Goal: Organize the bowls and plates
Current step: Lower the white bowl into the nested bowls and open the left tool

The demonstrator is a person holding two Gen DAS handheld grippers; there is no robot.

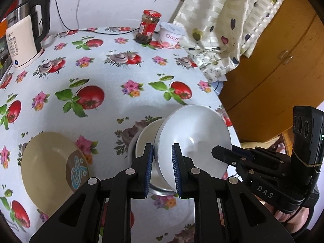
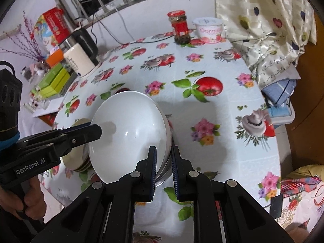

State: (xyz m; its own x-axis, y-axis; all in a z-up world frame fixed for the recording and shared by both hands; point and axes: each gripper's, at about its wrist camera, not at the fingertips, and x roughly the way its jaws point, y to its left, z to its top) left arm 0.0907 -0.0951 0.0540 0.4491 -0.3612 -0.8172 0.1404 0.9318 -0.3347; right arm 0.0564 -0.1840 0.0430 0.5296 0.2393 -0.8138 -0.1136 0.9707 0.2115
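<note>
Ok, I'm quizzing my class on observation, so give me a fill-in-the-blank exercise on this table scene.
The left tool and the right tool each grip the rim of a bowl coloured ___.
The jar has a ___ lid.
The tablecloth shows flowers, mushrooms and ___.
The kettle has a ___ handle.
Missing words: white; red; tomatoes; black.

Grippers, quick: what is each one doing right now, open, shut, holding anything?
Left gripper: closed on the near rim of the white bowl.
Right gripper: closed on the opposite rim of that bowl, which is tilted above the stacked dishes.
</note>
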